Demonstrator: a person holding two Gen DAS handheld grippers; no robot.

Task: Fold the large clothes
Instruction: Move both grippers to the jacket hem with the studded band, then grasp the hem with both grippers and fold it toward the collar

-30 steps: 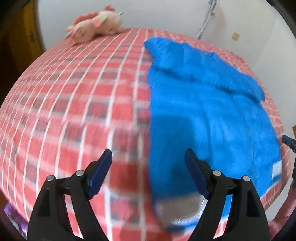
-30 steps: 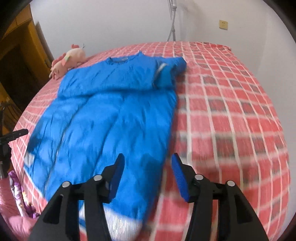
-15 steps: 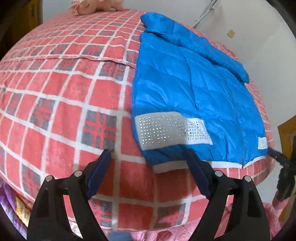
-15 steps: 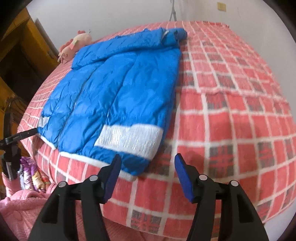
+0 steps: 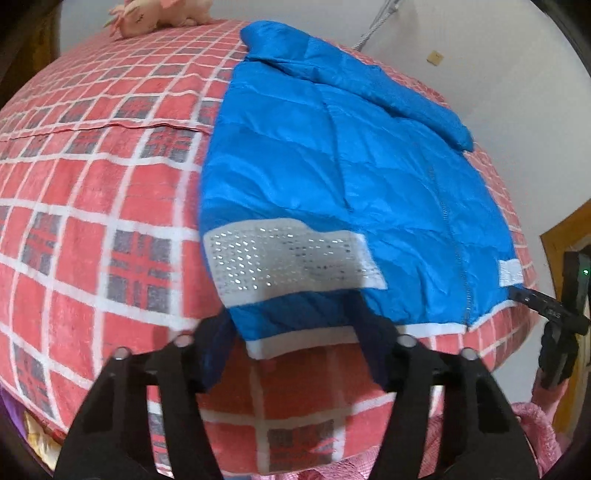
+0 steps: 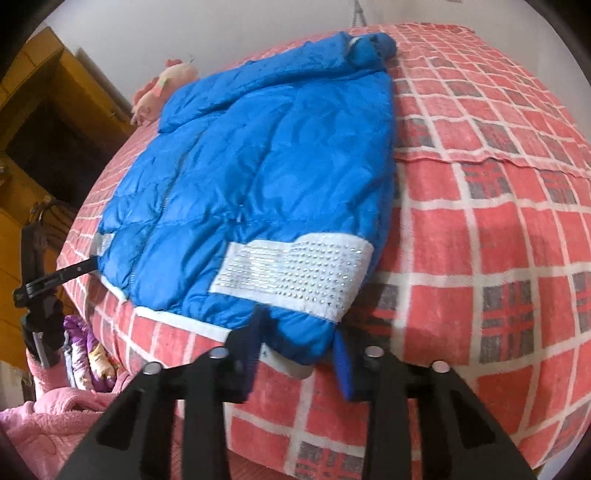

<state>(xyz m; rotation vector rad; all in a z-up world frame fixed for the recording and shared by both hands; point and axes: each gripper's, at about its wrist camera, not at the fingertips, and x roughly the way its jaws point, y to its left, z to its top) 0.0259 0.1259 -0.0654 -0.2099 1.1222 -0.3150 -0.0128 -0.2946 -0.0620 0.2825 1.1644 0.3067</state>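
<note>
Red-checked bed (image 5: 110,229): blue quilted down jacket (image 5: 332,177) lies flat, sleeves folded across, rhinestone-studded white bands at hem. I read no lettering. My left gripper (image 5: 295,343) and right gripper (image 6: 299,339) straddle hem corners, jaws closing around them.

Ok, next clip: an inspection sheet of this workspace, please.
Surface: bed under a red checked blanket.
Job's things: blue jacket lying flat, sleeves folded across its top, hem at the near edge.
Clutter: pink plush toy at the far end.
Grippers: left gripper and right gripper each closing over a hem corner, cloth between the jaws.
Cables: grey cord hanging down the wall.
Surroundings: white wall, wooden furniture, pink bedding below the edge.
</note>
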